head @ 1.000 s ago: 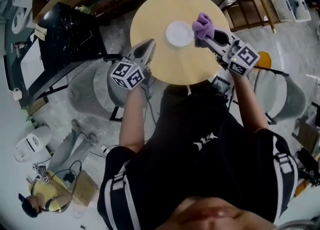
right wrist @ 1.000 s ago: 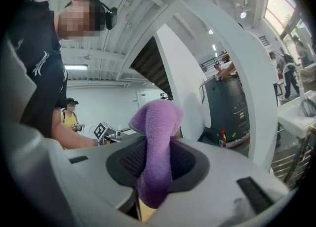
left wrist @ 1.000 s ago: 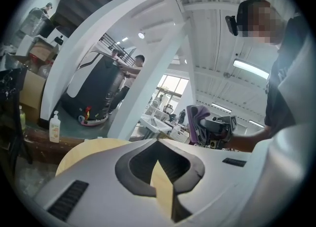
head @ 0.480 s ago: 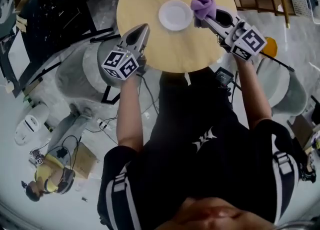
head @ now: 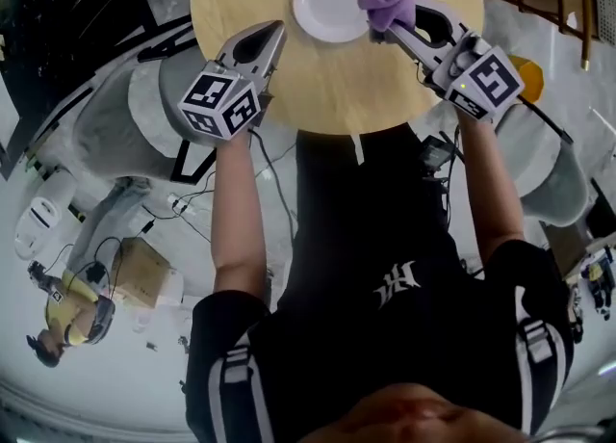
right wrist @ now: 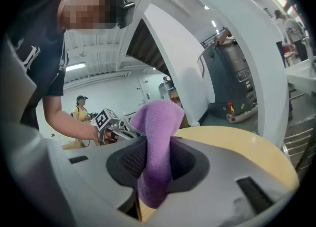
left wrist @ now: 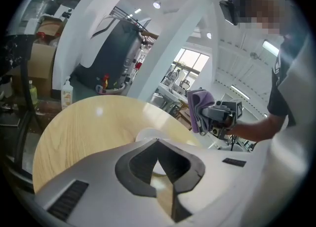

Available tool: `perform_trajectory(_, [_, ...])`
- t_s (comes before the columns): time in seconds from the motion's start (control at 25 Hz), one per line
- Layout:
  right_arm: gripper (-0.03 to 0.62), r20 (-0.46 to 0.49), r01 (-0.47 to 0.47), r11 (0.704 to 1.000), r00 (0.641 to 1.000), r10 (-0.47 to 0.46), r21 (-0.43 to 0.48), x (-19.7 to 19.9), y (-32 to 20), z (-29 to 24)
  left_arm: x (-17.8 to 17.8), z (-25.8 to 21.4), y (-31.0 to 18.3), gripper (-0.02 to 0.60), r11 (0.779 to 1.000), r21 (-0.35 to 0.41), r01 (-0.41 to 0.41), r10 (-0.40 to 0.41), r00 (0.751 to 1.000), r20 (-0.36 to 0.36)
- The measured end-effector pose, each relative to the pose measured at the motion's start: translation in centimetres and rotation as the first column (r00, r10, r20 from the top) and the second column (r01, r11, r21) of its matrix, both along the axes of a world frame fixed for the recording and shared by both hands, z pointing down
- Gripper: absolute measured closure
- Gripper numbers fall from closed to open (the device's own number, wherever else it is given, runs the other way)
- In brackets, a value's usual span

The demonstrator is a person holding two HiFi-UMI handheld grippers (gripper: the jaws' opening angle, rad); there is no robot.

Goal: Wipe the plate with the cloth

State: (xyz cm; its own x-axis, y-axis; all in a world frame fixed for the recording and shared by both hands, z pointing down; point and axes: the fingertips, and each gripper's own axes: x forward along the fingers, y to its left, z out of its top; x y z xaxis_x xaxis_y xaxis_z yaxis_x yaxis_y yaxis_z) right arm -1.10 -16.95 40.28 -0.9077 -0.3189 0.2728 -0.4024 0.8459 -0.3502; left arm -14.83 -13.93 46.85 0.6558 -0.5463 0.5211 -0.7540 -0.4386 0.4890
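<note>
- Between the jaws of my right gripper (right wrist: 155, 171) I am pinching the purple cloth (right wrist: 159, 137). It is standing up between the pads as a folded bunch, with a short end hanging below them.
- The jaws of my left gripper (left wrist: 159, 148) are pressing together on nothing. Only pale wood is showing through the slit under the pads.
- Just ahead of the left jaws and below them, the white plate (head: 327, 6) is lying flat on the round wooden table (head: 385, 94), apart from my tips.
- At the tips of the right jaws, the cloth is overlapping the plate's near rim in the head view. Whether it is already touching the plate I cannot tell.
- What has been changing: both grippers have been sinking towards the tabletop, and the table and plate are filling more of the head view than a second ago. The cloth was hanging beside the plate's edge then and is now reaching over the rim. Neither pair of jaws has been changing its grip.
- What that means, as I judge it: the approach is nearly over and the wiping is not yet begun. The cloth is needing only a little more lowering onto the plate, and the closed left tips are lying near enough to steady the plate if it starts sliding.
- Farther out past the left jaws, my other gripper and its cloth are showing across the table.
</note>
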Motion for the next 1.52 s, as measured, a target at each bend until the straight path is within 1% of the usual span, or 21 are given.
perform_trajectory(0.12, [0.494,-0.005,0.016,1.000,1.000,-0.016,-0.005,-1.2,0.4,2.9,-0.1,3.2,0.3,0.566,0.999,-0.045,-0.023,0.024,0.999,0.024])
perform_trajectory(0.2, [0.494,-0.007,0.025,1.000,1.000,-0.025,0.000,-1.5,0.5,3.8,0.3,4.4,0.5,0.566,0.997,-0.074,-0.027,0.029,0.999,0.032])
perform_trajectory(0.24, [0.494,-0.007,0.026,1.000,1.000,-0.026,0.002,-1.3,0.5,4.0,0.6,4.7,0.5,0.566,0.996,-0.085,-0.031,0.034,0.999,0.036])
perform_trajectory(0.32, [0.494,-0.005,0.027,1.000,1.000,-0.027,0.008,-0.8,0.3,3.8,1.2,4.8,0.3,0.543,0.994,-0.100,-0.034,0.039,0.998,0.048])
perform_trajectory(0.48, [0.494,0.011,0.031,0.999,0.999,-0.031,0.026,-0.5,0.6,3.9,1.2,5.9,0.3,0.541,0.990,-0.137,-0.014,0.025,0.996,0.081])
perform_trajectory(0.56, [0.494,0.018,0.034,0.999,0.999,-0.034,0.030,-0.6,1.5,4.3,0.8,6.6,0.9,0.459,0.987,-0.159,-0.005,0.020,0.996,0.090])
perform_trajectory(0.72, [0.494,0.026,0.043,0.998,0.999,-0.044,0.046,0.0,3.2,3.7,1.4,6.7,1.4,0.457,0.985,-0.174,-0.015,0.038,0.991,0.125])
perform_trajectory(0.8, [0.494,0.025,0.059,0.996,0.998,-0.061,0.064,-0.1,3.5,3.6,1.5,7.2,1.2,0.457,0.980,-0.198,-0.019,0.048,0.989,0.143])
perform_trajectory(0.92, [0.494,0.016,0.084,0.993,0.996,-0.086,0.088,-0.7,3.6,3.9,1.5,7.9,1.0,0.457,0.973,-0.230,-0.017,0.052,0.988,0.148])
perform_trajectory(1.08, [0.494,0.014,0.089,0.993,0.996,-0.091,0.082,-0.8,3.6,4.5,1.5,8.2,1.1,0.462,0.967,-0.254,-0.020,0.065,0.983,0.172])
perform_trajectory(1.24, [0.494,0.018,0.077,0.994,0.997,-0.079,0.082,-0.6,3.3,4.5,1.6,8.1,1.0,0.462,0.964,-0.265,-0.025,0.080,0.977,0.197])
perform_trajectory(1.28, [0.494,0.017,0.076,0.994,0.997,-0.078,0.083,-0.6,3.3,4.6,1.5,8.1,1.0,0.476,0.964,-0.265,-0.027,0.083,0.975,0.205])
perform_trajectory(1.32, [0.494,0.016,0.076,0.994,0.997,-0.077,0.084,-0.6,3.2,4.7,1.5,8.2,1.0,0.476,0.964,-0.265,-0.028,0.086,0.974,0.211])
perform_trajectory(1.44, [0.494,0.016,0.076,0.993,0.997,-0.078,0.089,-0.9,3.2,4.8,1.5,8.2,1.0,0.477,0.962,-0.270,-0.031,0.093,0.971,0.219])
perform_trajectory(1.48, [0.494,0.012,0.077,0.993,0.997,-0.078,0.094,-1.1,3.1,4.9,1.5,8.2,1.0,0.492,0.962,-0.273,-0.032,0.094,0.971,0.218])
perform_trajectory(1.52, [0.494,0.005,0.079,0.992,0.997,-0.080,0.099,-1.2,3.1,4.9,1.5,8.2,1.0,0.494,0.960,-0.277,-0.031,0.094,0.971,0.218])
